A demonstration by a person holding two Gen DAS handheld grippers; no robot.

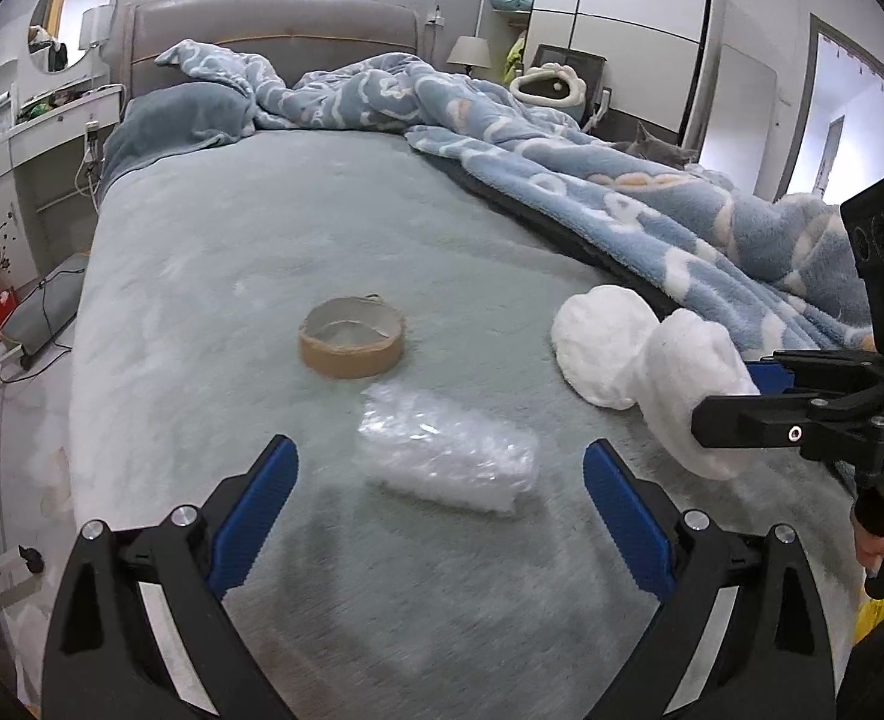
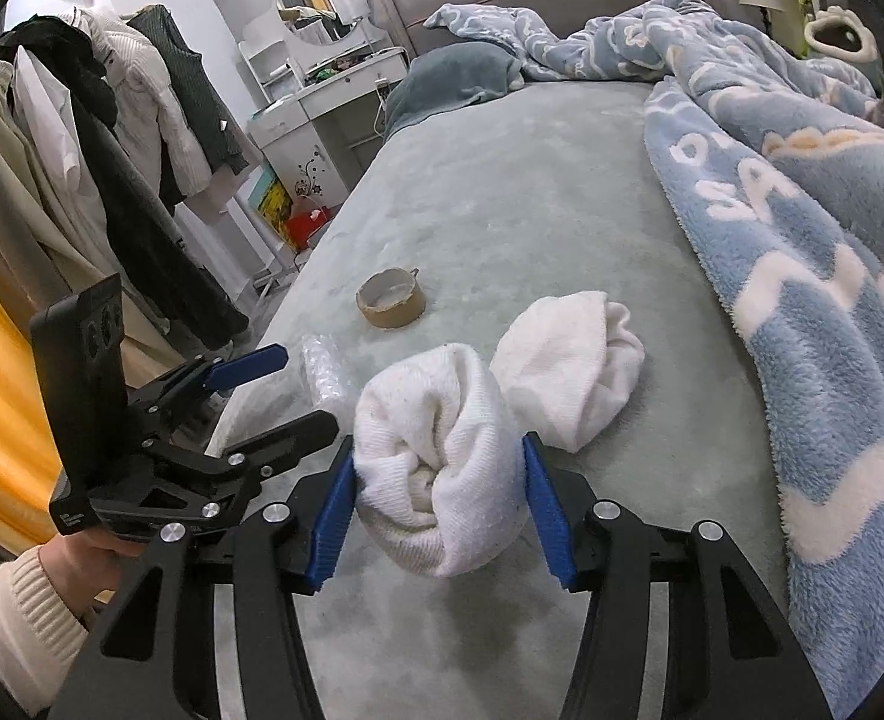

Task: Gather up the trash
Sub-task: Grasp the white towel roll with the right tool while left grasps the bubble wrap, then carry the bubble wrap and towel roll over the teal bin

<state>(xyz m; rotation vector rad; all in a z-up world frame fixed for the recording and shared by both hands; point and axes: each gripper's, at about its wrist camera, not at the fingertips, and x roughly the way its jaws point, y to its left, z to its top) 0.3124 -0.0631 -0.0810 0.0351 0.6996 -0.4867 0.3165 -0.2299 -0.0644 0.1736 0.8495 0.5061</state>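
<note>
A crumpled clear plastic wrap [image 1: 448, 456] lies on the grey-green bed [image 1: 231, 252], just ahead of my open left gripper [image 1: 440, 498], between its blue pads. A brown tape roll core [image 1: 351, 336] sits beyond it. Two rolled white socks lie at the right: my right gripper [image 2: 442, 504] is closed around the near sock [image 2: 442, 468], its pads touching both sides. The second sock [image 2: 568, 360] lies just behind. In the left wrist view the right gripper [image 1: 736, 402] shows holding that sock [image 1: 694, 396]. The plastic [image 2: 321, 372] and tape core [image 2: 390, 299] also show in the right wrist view.
A blue fleece blanket [image 1: 652, 204] is heaped along the bed's right side, with a pillow [image 1: 183, 120] by the headboard. A white dresser [image 1: 33, 144] and a laptop [image 1: 45, 312] stand left of the bed. Clothes hang on a rack [image 2: 99, 138].
</note>
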